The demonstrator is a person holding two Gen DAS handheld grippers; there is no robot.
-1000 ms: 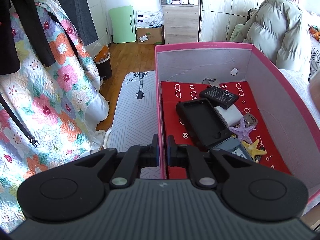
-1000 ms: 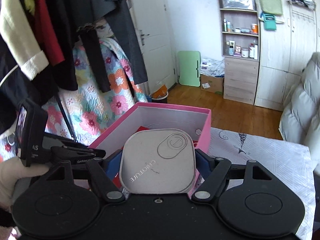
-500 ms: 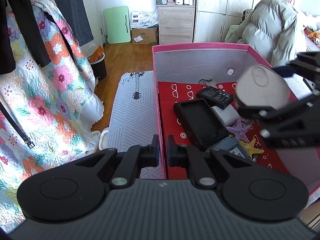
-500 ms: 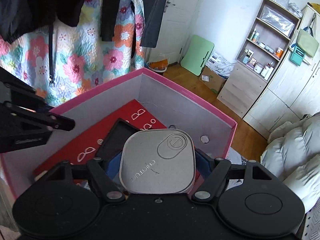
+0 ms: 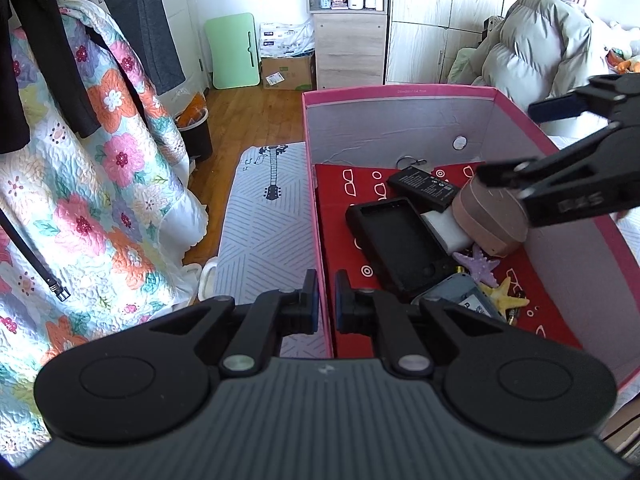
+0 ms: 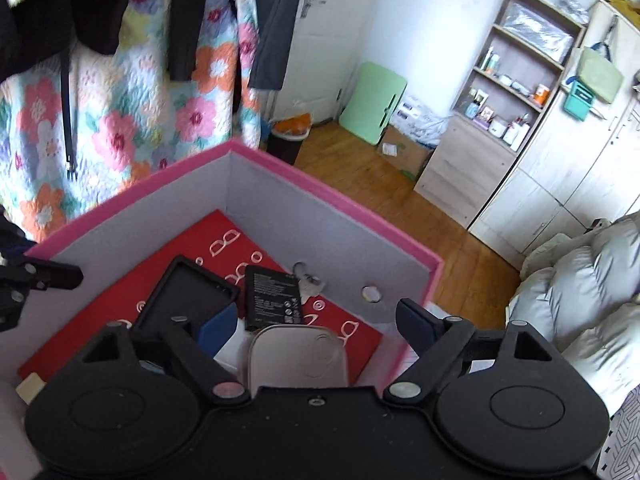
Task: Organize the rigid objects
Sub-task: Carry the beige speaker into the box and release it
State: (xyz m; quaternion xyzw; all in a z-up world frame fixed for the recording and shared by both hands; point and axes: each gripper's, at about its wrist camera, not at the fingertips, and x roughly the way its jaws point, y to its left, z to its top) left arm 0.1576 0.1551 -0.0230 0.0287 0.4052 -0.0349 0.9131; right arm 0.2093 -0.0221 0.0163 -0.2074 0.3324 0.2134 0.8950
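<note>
While the left gripper [image 5: 325, 294] pinches the pink box's [image 5: 400, 91] near wall between its pressed-together fingers, the right gripper [image 6: 316, 326] hangs over the box with its jaws just opened and spread wide. A grey case [image 6: 298, 354] sits between them, clear of both pads, resting tilted on a white block [image 5: 442, 226] beside a black phone cover [image 5: 396, 246] and a battery [image 5: 424, 184]. Starfish [image 5: 480, 262] lie nearby on the red lining. Free room remains along the far wall. The case's lower edge is hidden behind the gripper body.
</note>
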